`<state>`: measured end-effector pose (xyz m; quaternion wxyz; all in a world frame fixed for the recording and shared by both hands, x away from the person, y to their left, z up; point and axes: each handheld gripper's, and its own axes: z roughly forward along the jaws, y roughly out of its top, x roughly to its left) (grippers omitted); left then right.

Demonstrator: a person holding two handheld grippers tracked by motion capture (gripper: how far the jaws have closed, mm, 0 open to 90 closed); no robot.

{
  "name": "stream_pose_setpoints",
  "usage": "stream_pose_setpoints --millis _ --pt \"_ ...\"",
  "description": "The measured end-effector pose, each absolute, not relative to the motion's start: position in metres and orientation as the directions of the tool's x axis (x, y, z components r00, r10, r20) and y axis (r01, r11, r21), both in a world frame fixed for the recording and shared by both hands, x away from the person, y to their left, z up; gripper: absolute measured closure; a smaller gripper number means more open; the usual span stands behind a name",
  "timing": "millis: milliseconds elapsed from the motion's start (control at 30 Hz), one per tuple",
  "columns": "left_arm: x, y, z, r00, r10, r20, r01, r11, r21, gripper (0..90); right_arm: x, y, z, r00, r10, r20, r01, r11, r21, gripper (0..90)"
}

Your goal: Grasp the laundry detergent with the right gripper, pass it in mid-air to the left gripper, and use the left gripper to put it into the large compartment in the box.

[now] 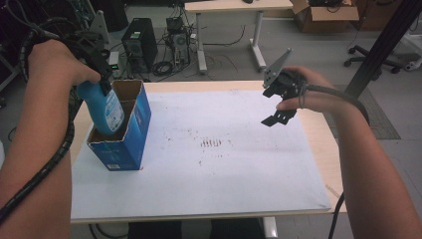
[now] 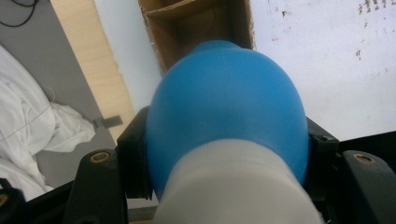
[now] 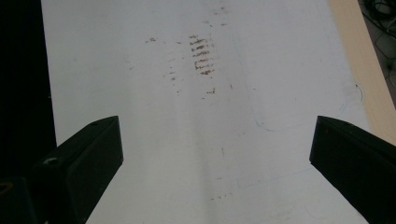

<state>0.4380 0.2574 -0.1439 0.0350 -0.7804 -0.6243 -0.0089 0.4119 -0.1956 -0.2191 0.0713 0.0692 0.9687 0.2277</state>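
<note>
Workroom floor behind the table (image 1: 308,149): cables, a computer tower (image 1: 139,42), a second desk (image 1: 239,6), a cardboard carton (image 1: 326,17), an office chair (image 1: 378,57). A white sheet (image 1: 224,164) covered the tabletop, with a patch of brown smudges (image 1: 211,143) mid-sheet. One blue box (image 1: 130,130), open-topped and brown inside, stood at the sheet's left edge, directly under the left gripper (image 1: 102,74). One blue bottle (image 1: 105,107) hung tilted from that gripper, base just inside the box mouth; whether it touched the walls could not be told. In the left gripper view the jaws sat clamped on either side of the bottle (image 2: 226,116) at its shoulder, the pale cap end nearest the camera. Judgement: moulded plastic, smooth and rounded, likely to slip or swivel if gripped on the wide body; the narrow shoulder below the cap looked the safer hold. Weight depends on fill, which could not be seen. The box looked light, liable to shift or tip if the bottle caught its rim. One right gripper (image 1: 278,117) hovered over the sheet's right side, jaws spread wide, nothing between them; ahead of it lay the smudges (image 3: 201,56). Count: two grippers, one bottle, one box.
</note>
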Motion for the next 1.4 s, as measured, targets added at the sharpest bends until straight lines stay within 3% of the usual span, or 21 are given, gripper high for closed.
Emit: stream_pose_setpoints --millis 500,1400 --pt "0.44 0.266 -0.178 0.144 0.988 0.048 0.988 -0.141 -0.07 37.5 0.412 -0.191 -0.215 -0.982 0.158 -0.104 0.101 0.902 0.419 3.0" --pt "0.44 0.261 -0.233 0.121 0.991 0.056 0.992 -0.118 -0.047 37.5 0.414 -0.192 -0.215 -0.982 0.155 -0.105 0.098 0.901 0.422 3.0"
